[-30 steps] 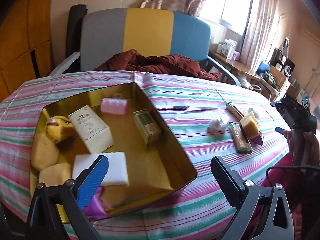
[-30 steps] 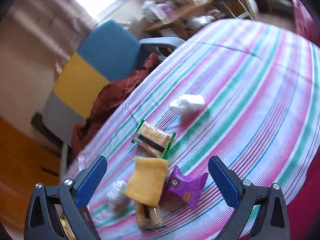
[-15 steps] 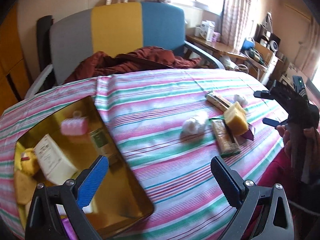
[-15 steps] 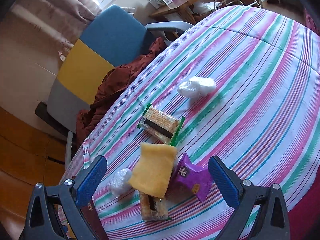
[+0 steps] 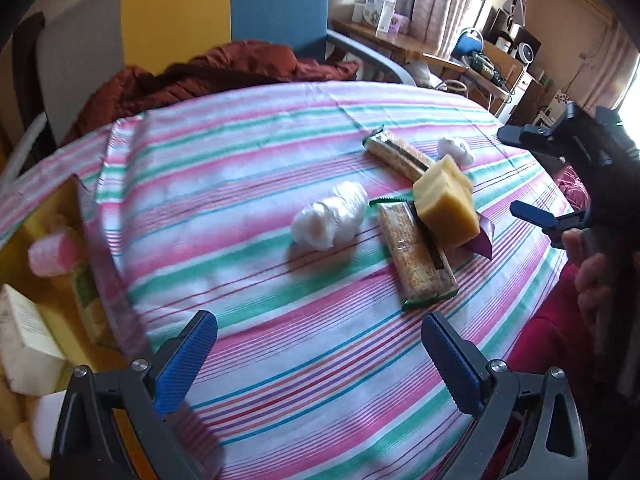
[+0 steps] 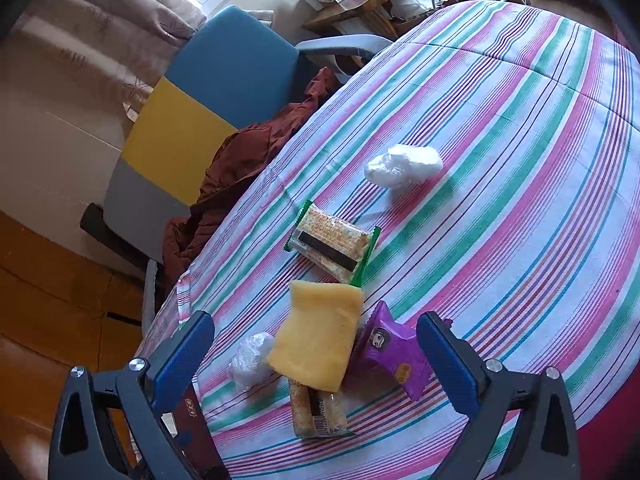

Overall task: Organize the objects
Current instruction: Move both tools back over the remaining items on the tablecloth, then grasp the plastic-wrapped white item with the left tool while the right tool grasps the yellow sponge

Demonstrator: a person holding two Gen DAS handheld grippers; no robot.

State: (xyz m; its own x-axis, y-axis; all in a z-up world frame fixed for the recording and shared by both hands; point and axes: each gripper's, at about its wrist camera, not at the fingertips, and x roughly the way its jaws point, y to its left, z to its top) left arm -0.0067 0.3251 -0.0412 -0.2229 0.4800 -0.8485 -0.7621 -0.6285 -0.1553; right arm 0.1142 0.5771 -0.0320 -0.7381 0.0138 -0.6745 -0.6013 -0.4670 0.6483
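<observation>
Left wrist fisheye shows the left gripper (image 5: 319,354) with its blue fingers spread wide and nothing between them, held above a striped tablecloth (image 5: 248,184). Ahead of the fingers and slightly toward the right one lies a white plastic-wrapped bundle (image 5: 330,216), and just beside it a cracker packet (image 5: 416,258) with a yellow sponge (image 5: 446,200) resting on its far end. Beyond the sponge sit a second cracker packet (image 5: 400,152) and a second white bundle (image 5: 456,150). Off past the left finger, the gold tin (image 5: 80,240) holds a pink roller (image 5: 54,250) and a white box (image 5: 24,332), though that edge is blurred and its other contents are hard to make out. Right wrist fisheye shows the right gripper (image 6: 314,354) likewise released and empty, its fingers straddling the cluster from above: the sponge (image 6: 318,338) lies between them, tilted across the near packet (image 6: 318,410), with a purple sachet (image 6: 390,354) touching it near the right finger and the first bundle (image 6: 250,360) near the left finger. Farther ahead lie the other packet (image 6: 332,242) and the other bundle (image 6: 404,166), well apart. A hand (image 5: 592,280) grips the right tool at that view's far side.
</observation>
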